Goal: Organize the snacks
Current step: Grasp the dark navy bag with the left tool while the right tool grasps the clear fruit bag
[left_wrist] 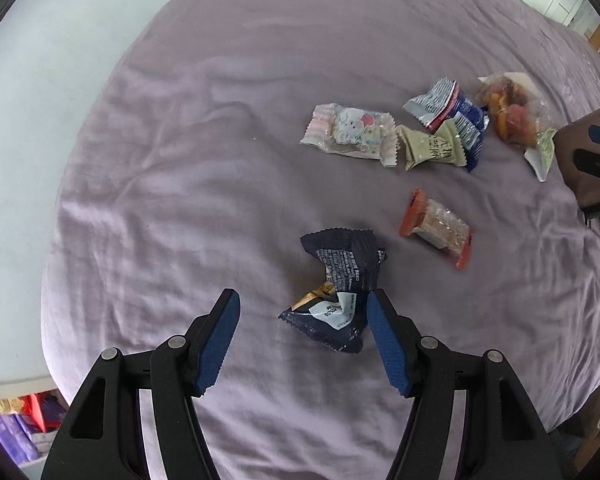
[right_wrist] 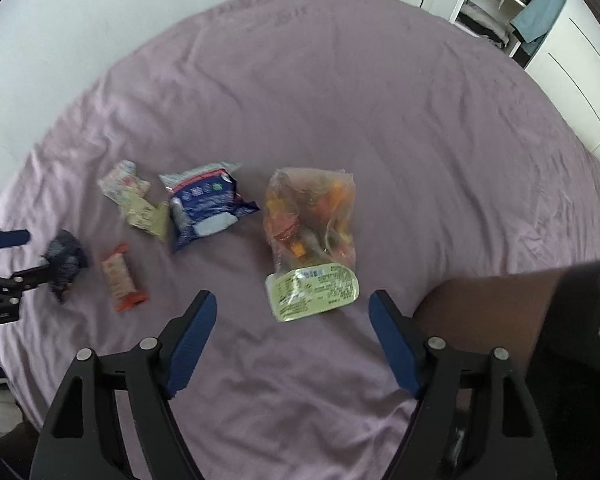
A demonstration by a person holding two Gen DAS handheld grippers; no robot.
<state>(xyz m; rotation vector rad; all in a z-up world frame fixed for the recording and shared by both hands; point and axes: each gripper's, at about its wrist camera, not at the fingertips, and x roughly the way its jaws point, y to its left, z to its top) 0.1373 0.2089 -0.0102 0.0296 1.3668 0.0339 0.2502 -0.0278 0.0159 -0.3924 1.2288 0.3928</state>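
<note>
Several wrapped snacks lie on a lilac bedsheet [left_wrist: 220, 160]. In the left wrist view my left gripper [left_wrist: 302, 300] is open over a crumpled dark navy packet [left_wrist: 336, 292]. The packet's edge lies by the right fingertip, and the left pad stands well apart. In the right wrist view my right gripper [right_wrist: 292, 298] is open wide. The label end of a clear bag of orange and yellow sweets [right_wrist: 312, 232] lies between its fingertips, untouched. The left gripper [right_wrist: 24, 258] and navy packet [right_wrist: 66, 264] show at that view's left edge.
Between the two lie a pink bunny packet [left_wrist: 350, 130], an olive packet [left_wrist: 432, 146], a blue and silver packet [left_wrist: 452, 108] and an orange-ended cracker bar [left_wrist: 436, 226]. A brown box-like thing [right_wrist: 480, 308] sits right of my right gripper. Wardrobe shelves [right_wrist: 496, 0] stand beyond the bed.
</note>
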